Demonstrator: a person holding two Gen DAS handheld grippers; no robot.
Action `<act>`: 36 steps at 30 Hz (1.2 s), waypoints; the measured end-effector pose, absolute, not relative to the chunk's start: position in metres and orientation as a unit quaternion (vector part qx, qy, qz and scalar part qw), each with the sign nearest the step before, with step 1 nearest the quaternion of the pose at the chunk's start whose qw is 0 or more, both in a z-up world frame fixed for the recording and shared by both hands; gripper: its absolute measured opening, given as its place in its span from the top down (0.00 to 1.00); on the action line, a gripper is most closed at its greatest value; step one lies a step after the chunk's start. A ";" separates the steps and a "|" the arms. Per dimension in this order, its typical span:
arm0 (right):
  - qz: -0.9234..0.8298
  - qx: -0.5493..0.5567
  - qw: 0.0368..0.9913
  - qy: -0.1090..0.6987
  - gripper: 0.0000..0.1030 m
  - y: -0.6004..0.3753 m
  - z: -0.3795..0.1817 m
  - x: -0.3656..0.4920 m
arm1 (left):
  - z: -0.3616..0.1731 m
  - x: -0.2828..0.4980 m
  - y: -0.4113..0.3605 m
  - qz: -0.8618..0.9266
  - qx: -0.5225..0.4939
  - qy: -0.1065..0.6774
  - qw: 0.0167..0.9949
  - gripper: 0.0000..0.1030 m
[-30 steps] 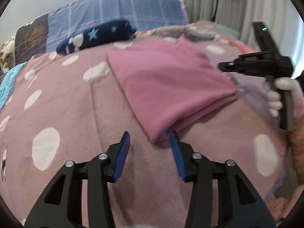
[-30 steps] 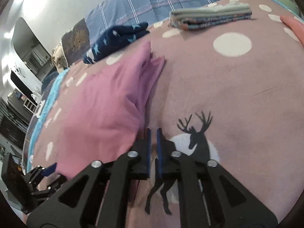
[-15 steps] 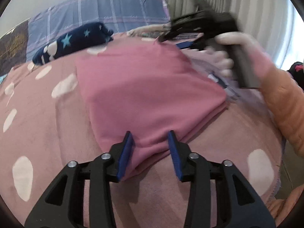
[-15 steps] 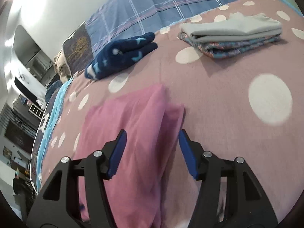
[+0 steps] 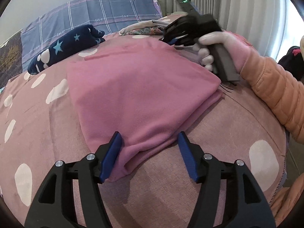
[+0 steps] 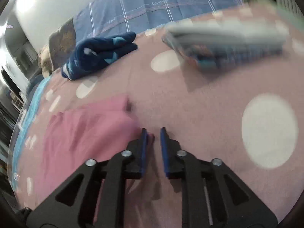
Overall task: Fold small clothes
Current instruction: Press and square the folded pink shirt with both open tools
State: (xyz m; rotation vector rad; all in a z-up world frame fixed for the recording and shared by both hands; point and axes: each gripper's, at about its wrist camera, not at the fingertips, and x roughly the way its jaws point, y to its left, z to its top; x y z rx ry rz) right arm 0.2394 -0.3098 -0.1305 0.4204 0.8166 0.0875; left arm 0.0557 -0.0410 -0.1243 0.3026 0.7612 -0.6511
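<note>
Both claws reached the pink garment (image 5: pixel 140 95) — left (image 5: pixel 150 152) widened astride its corner, right (image 6: pixel 153 144) narrowed (grip blurred).

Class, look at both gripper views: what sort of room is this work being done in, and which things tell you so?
Most likely a bedroom: the folding is done on a bed's spotted pink blanket, a blue checked pillow lies at its far end, and pleated curtains hang beside it.

Both wrist views, close, share the pink garment (image 5: pixel 144 95).
</note>
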 end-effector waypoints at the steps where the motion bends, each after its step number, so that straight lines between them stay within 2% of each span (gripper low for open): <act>1: 0.043 0.217 0.896 0.386 0.84 -0.314 -0.127 0.235 | -0.124 0.055 -0.041 -0.311 0.143 0.365 0.866 0.39; 5: 0.054 0.178 0.916 0.356 0.80 -0.301 -0.093 0.210 | -0.123 0.054 -0.041 -0.310 0.144 0.362 0.867 0.39; 8: 0.138 0.163 0.914 0.344 0.76 -0.269 -0.074 0.172 | -0.120 0.054 -0.035 -0.310 0.132 0.359 0.871 0.39; 10: 0.198 0.159 0.906 0.339 0.63 -0.248 -0.074 0.144 | -0.117 0.055 -0.026 -0.309 0.107 0.360 0.874 0.39; 14: 0.181 0.096 0.889 0.409 0.64 -0.217 -0.119 0.112 | -0.109 0.052 -0.004 -0.299 0.063 0.360 0.882 0.39; 15: 0.163 0.071 0.890 0.419 0.67 -0.212 -0.131 0.109 | -0.108 0.051 -0.001 -0.287 0.068 0.358 0.886 0.39; 18: 0.133 0.058 0.896 0.419 0.68 -0.206 -0.126 0.104 | -0.105 0.048 0.001 -0.253 0.092 0.351 0.897 0.39; 23: 0.111 0.010 0.907 0.405 0.67 -0.186 -0.128 0.100 | -0.097 0.047 0.006 -0.229 0.076 0.341 0.909 0.38; 26: 0.110 0.020 0.910 0.400 0.59 -0.198 -0.125 0.090 | -0.096 0.048 0.008 -0.223 0.072 0.345 0.909 0.38; 28: 0.108 0.054 0.917 0.380 0.43 -0.204 -0.121 0.076 | -0.094 0.049 0.011 -0.219 0.070 0.344 0.911 0.30; 30: 0.117 0.083 0.928 0.343 0.38 -0.215 -0.111 0.059 | -0.091 0.048 0.011 -0.210 0.071 0.336 0.916 0.25; 31: 0.126 0.093 0.930 0.332 0.32 -0.218 -0.106 0.056 | -0.090 0.049 0.011 -0.207 0.073 0.332 0.917 0.23; 36: 0.118 0.041 0.931 0.344 0.30 -0.209 -0.086 0.062 | -0.082 0.051 0.009 -0.202 0.074 0.319 0.923 0.16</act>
